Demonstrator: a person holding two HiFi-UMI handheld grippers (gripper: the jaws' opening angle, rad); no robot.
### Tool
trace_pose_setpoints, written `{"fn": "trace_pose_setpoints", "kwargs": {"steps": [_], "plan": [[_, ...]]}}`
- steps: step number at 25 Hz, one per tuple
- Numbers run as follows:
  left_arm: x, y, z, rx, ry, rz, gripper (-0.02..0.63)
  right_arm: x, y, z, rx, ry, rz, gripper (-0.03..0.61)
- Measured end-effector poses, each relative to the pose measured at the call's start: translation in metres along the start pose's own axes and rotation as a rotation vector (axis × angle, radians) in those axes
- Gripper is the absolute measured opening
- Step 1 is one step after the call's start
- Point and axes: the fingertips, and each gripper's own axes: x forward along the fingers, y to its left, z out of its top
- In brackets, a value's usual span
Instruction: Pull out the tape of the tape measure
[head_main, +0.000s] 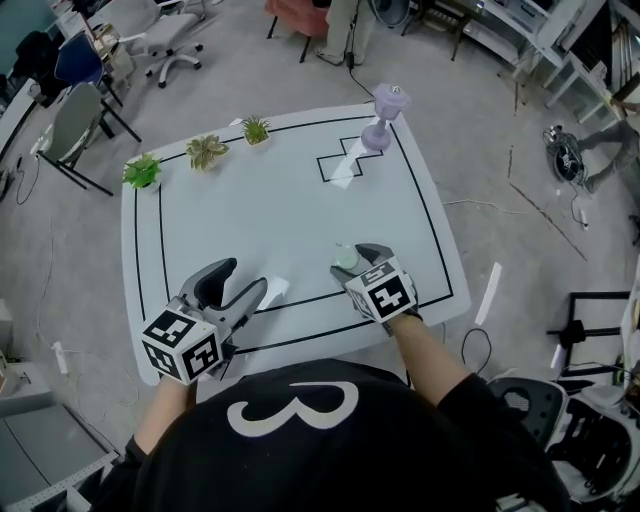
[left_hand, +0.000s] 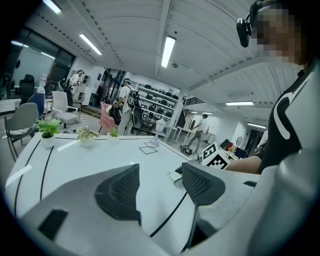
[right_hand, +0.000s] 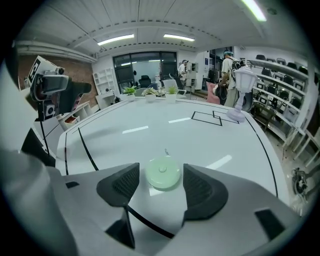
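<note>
A pale green round tape measure (head_main: 346, 258) lies flat on the white table (head_main: 280, 210) near its front edge. In the right gripper view the tape measure (right_hand: 163, 173) sits between the tips of my right gripper (right_hand: 161, 174), a small tab pointing away from me. Narrow gaps show on both sides, so the pads do not press on it. My right gripper (head_main: 356, 258) is open. My left gripper (head_main: 246, 276) rests to the left, open and empty. From the left gripper (left_hand: 160, 176) view, the tape measure (left_hand: 174, 177) shows small, beside the right gripper's marker cube (left_hand: 217, 156).
Three small potted plants (head_main: 205, 151) stand along the far left edge. A lavender dumbbell-shaped object (head_main: 384, 115) stands at the far right by a black stepped outline (head_main: 345, 160). A white strip (head_main: 274, 290) lies by the left gripper. Office chairs (head_main: 80, 110) stand beyond the table.
</note>
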Motion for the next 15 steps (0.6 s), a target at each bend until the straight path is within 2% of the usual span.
{"fn": "trace_pose_setpoints", "kwargs": {"steps": [5, 15], "plan": [[0.002, 0.0, 0.0, -0.006, -0.012, 0.022, 0.262, 0.0, 0.0, 0.0, -0.014, 0.01, 0.021, 0.221], [0.005, -0.01, 0.004, 0.015, -0.023, 0.02, 0.262, -0.007, 0.0, 0.003, -0.009, 0.001, 0.083, 0.219]]}}
